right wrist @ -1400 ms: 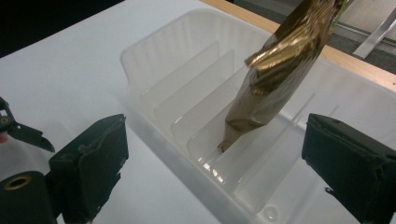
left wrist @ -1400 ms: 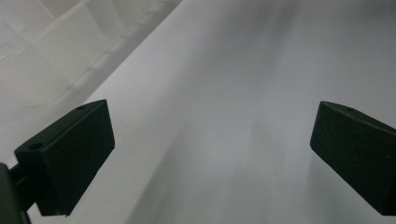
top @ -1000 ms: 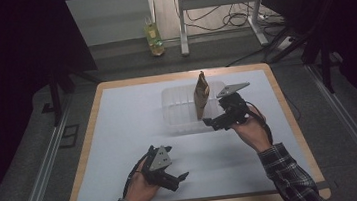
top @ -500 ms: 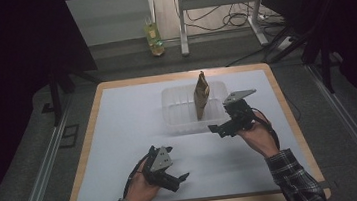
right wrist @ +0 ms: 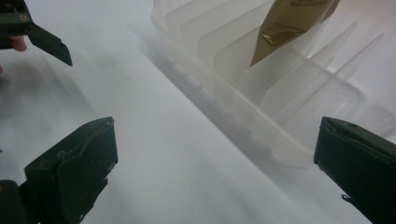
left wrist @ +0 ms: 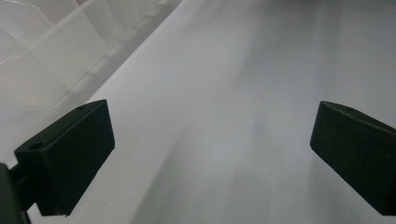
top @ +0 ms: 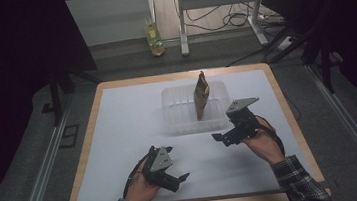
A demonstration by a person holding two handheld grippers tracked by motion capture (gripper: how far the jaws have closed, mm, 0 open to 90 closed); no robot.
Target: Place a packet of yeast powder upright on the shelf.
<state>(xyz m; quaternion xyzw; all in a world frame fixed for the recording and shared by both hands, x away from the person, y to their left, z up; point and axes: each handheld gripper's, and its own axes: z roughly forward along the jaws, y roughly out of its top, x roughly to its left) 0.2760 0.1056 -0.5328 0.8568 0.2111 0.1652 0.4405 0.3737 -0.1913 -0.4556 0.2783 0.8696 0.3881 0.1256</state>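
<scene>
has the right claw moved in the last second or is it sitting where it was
Yes. In the high view the right claw has pulled back from the brown pouch standing in the clear rack, toward the table's near edge, and now hovers open just outside the rack.

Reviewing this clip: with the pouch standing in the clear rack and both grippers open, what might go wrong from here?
1. The brown pouch stands tall and thin between the dividers of the clear rack; a knock may tip it over.
2. The right gripper sits close to the rack's near wall with jaws wide apart; a careless sweep might shove the light rack across the white table.
3. The left gripper lies open near the table's front edge, so its trailing cable may snag there.
</scene>
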